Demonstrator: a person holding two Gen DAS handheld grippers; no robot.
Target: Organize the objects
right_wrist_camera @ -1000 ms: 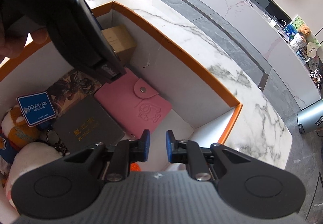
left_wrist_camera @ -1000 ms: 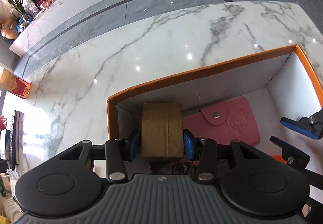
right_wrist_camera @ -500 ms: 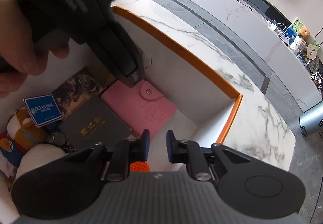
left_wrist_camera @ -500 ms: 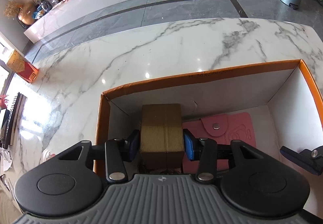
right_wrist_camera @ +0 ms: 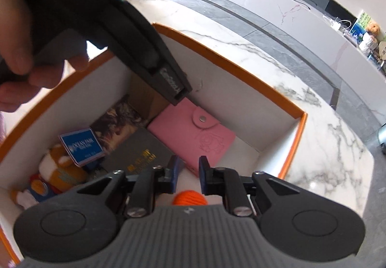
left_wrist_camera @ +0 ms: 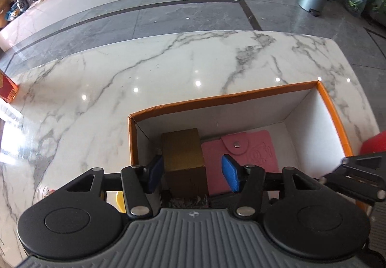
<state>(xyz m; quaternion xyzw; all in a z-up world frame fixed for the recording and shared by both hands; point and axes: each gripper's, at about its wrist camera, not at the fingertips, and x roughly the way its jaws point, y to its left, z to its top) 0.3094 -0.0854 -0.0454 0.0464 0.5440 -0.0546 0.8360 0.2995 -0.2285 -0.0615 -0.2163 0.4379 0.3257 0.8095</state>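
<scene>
Left wrist view: the left gripper hangs over the near left corner of the orange-rimmed box, and its jaws have just been opening. The brown cardboard box stands between the 2 blue pads, a clear gap showing at the right pad, the left pad just beside it, so the grip is released. The cardboard box sits on the floor of the big box, tucked into that left corner. Just right of it lies the pink wallet, flat, snap button up. The big box rests on the white marble table, lower centre of the frame. At the far right edge, part of the right gripper pokes in.

Right wrist view: the right gripper has its 2 pads drawn close, clenched on nothing, hovering above the box interior. Below it, an orange knitted ball peeks out at bottom centre. The wallet lies mid-frame, a grey booklet with gold lettering to its left, a dark picture card further left. A blue tag sits by a plush toy at lower left. In the upper left, a hand holds the left gripper's black body.
</scene>
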